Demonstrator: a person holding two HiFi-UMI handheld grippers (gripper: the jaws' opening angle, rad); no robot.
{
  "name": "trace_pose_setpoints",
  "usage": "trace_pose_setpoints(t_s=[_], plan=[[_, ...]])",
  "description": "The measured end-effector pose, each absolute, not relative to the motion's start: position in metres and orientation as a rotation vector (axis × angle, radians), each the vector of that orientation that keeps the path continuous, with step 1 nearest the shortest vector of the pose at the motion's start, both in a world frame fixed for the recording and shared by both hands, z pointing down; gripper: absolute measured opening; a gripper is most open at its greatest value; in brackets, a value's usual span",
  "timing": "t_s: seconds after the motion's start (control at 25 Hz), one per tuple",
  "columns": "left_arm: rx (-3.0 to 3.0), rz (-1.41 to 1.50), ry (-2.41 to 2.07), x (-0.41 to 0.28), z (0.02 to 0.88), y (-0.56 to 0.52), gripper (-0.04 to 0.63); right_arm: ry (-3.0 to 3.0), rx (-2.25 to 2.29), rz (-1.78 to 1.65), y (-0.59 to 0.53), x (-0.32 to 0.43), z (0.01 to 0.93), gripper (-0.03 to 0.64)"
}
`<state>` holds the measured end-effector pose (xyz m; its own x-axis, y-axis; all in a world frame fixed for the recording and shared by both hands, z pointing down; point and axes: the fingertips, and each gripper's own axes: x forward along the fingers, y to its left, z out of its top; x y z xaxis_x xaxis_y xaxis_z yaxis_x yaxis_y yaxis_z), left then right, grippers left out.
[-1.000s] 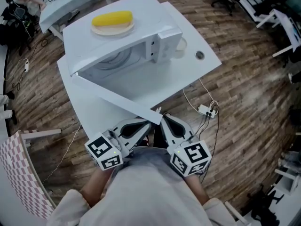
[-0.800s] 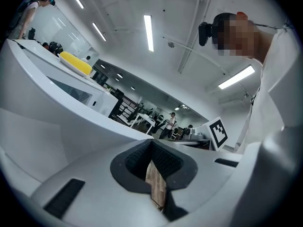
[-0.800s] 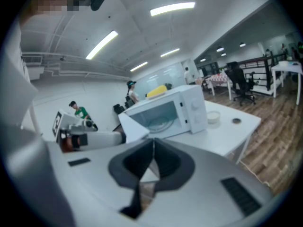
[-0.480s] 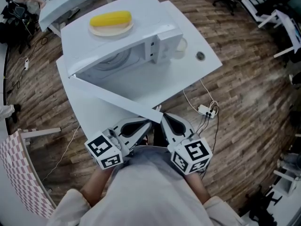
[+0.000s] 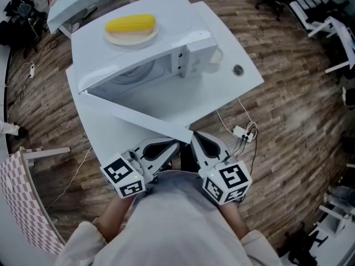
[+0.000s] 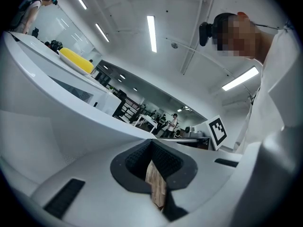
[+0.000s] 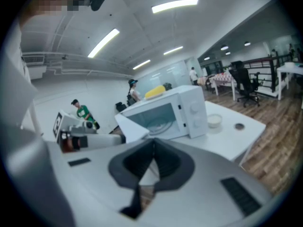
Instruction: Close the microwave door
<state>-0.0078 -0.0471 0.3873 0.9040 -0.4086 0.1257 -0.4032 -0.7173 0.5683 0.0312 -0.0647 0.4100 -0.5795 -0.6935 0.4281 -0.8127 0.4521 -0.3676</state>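
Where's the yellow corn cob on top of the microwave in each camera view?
Head view: corn cob upper left, on a plate atop the microwave.
Left gripper view: corn cob upper left, edge-on.
Right gripper view: corn cob centre, small, on the roof.
Shared landmark: the open microwave door.

Across the last second the right gripper [image 5: 195,137] has drifted slightly to the right, and the free end of the open microwave door [image 5: 133,115] just beside it sits a touch further right too (a shift small enough to be the head camera's own).
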Motion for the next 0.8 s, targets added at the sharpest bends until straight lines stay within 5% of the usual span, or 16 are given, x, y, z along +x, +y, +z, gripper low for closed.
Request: trace_pose_setpoints(t_s=[0.8], plan=[[2.420, 0.011, -0.633, 0.007, 0.391, -0.081, 0.018, -2.513, 1.238, 0.807, -0.106, 0.044, 0.409, 0.023]])
